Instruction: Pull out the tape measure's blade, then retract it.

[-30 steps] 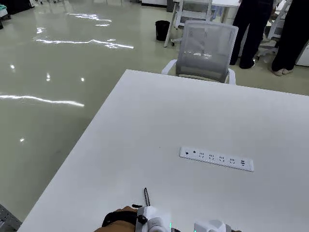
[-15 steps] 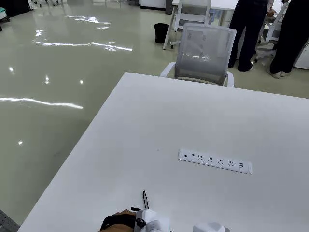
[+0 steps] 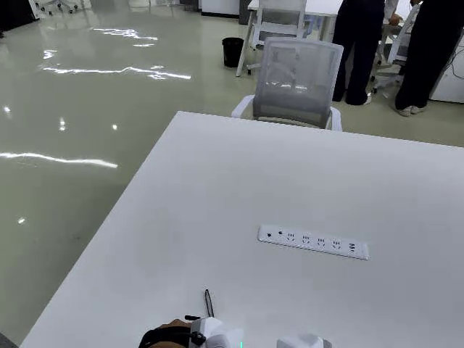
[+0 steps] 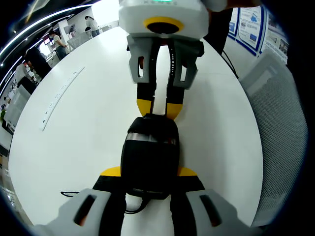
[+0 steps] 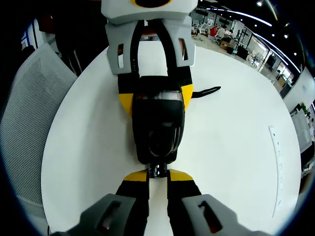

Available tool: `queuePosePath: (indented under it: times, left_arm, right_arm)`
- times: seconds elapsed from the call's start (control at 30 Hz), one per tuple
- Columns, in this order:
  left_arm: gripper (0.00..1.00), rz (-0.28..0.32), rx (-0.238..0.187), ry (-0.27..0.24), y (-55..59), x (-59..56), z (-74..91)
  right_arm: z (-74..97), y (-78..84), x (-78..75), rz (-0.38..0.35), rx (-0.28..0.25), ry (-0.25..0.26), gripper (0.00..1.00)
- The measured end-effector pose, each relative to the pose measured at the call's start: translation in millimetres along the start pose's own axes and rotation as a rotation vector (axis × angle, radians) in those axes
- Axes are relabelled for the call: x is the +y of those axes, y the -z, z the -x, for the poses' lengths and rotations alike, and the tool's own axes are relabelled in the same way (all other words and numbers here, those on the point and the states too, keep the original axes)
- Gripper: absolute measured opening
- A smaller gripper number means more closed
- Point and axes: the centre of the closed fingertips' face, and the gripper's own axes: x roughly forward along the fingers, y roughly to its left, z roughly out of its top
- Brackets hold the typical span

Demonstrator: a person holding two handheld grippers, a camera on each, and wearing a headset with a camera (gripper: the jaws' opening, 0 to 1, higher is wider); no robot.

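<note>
1. A black tape measure (image 4: pixel 150 157) lies on a white table (image 3: pixel 290 181), close to the person, between two hand-held grippers that face each other.
2. In the left gripper view, the left gripper (image 4: pixel 150 172) has its yellow-tipped jaws pressed against both sides of the case, holding it firmly.
3. In the right gripper view, the right gripper (image 5: pixel 157 176) has its jaws closed at the mouth of the case. They appear to pinch the small metal hook (image 5: pixel 156 169), though the hook is tiny and partly covered.
4. A thin black strap (image 3: pixel 209 303) trails from the case across the table. A white power strip (image 3: pixel 313 241) lies well apart, farther out.
5. Over the last second the whole head view has slid, which is the headset moving. The strap and power strip keep their places on the table.
6. The hook sits right at the mouth, so the pull-out looks not yet begun. Both grips seem set, and drawing the hands apart is likely next.
</note>
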Motion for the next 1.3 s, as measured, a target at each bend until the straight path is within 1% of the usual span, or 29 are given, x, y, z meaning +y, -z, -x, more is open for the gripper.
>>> queuePosePath:
  times: [0.2, 0.3, 0.67, 0.87, 1.03, 1.3]
  left_arm:
    - [0.30, -0.003, 0.007, -0.006, 0.9, 0.8, -0.4]
    - [0.30, -0.003, 0.010, -0.010, 1.4, 0.8, -0.6]
    - [0.30, -0.002, 0.017, -0.006, 1.3, 0.5, -1.7]
    - [0.30, -0.001, 0.016, -0.002, 0.6, 0.2, -1.5]
    - [0.30, 0.003, 0.008, -0.006, 0.5, 0.1, -0.5]
    - [0.30, 0.006, -0.002, -0.006, 0.1, 0.9, 1.0]
  right_arm:
    - [-0.6, 0.6, -0.7, -0.006, 0.002, -0.005, 0.11]
    - [-0.5, 0.9, -0.7, 0.004, 0.002, -0.005, 0.11]
    - [1.5, 2.2, -0.9, 0.006, -0.009, -0.014, 0.11]
    - [2.0, 2.4, -0.4, -0.001, -0.009, -0.014, 0.10]
    - [2.7, 3.4, -1.2, -0.026, -0.012, -0.021, 0.10]
    - [3.8, 5.0, -1.5, -0.028, -0.011, -0.027, 0.10]
